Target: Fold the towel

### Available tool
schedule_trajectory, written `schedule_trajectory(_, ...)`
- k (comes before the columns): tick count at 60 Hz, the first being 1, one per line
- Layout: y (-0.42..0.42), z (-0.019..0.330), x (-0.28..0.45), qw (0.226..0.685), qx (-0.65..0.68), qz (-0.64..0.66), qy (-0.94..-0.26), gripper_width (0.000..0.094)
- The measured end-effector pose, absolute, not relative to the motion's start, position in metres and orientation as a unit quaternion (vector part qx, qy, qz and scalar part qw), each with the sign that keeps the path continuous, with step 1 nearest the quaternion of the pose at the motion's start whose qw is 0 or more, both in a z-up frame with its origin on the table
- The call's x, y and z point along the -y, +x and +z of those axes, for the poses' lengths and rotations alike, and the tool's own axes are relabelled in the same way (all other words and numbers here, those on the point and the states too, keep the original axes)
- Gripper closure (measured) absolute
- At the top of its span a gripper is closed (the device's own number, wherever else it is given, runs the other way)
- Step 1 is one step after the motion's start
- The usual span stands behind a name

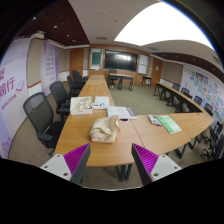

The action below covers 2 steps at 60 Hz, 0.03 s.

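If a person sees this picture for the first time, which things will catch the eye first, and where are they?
The eye falls first on the crumpled beige towel, lying on the long wooden table just ahead of the tongs. The tongs are open and hold nothing. Black office chairs line the table's side, and a bright ceiling light glows above the room.

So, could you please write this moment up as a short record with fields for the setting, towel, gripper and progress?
setting: meeting room with a long wooden table and office chairs
towel: crumpled towel on the table, beyond the fingers
gripper: gripper open, holding nothing, above the table's near edge
other items: papers beside the towel, a wall screen at the far end
progress: towel not yet folded
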<state>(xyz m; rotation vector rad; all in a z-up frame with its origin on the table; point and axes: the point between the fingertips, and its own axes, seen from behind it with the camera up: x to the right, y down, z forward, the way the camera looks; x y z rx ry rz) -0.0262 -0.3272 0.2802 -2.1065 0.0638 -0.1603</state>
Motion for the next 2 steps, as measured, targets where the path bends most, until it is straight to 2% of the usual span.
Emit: schedule_trajectory(2, -0.0282, 0.2809, 0.3292, 0.492, -0.027, -0.064, -0.868, 0.0083)
